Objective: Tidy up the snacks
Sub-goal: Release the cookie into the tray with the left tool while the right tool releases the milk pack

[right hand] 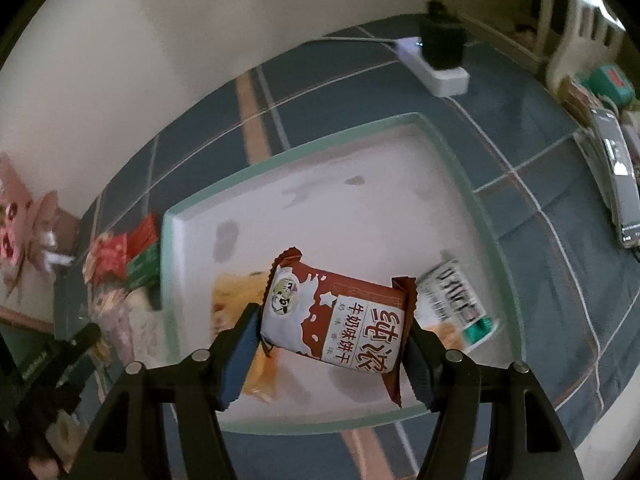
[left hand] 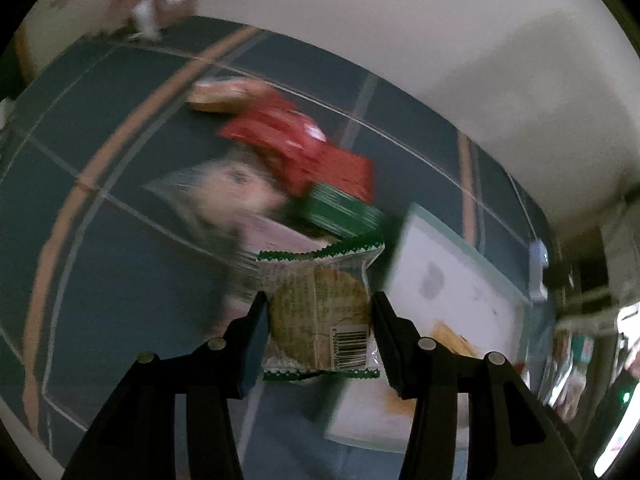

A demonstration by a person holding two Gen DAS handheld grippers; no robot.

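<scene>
The left gripper [left hand: 320, 316] has its jaws closed on a clear-wrapped round biscuit packet [left hand: 320, 312] with green zigzag edges and a barcode at its near right corner. Beyond it, blurred by motion, lies a heap of snacks: red packets [left hand: 296, 140], a green one [left hand: 344, 212] and what may be a pale clear bag [left hand: 224, 192]. To the right sits a white tray [left hand: 452, 280] with a pale green rim on the blue checked surface [left hand: 100, 160].

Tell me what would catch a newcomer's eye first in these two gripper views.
Probably the brown-and-white milk biscuit packet clamped in the right gripper over the white tray. Next, the clear round-cookie packet pinched in the left gripper, with a blurred red and green snack pile on the blue plaid cloth beyond.
</scene>
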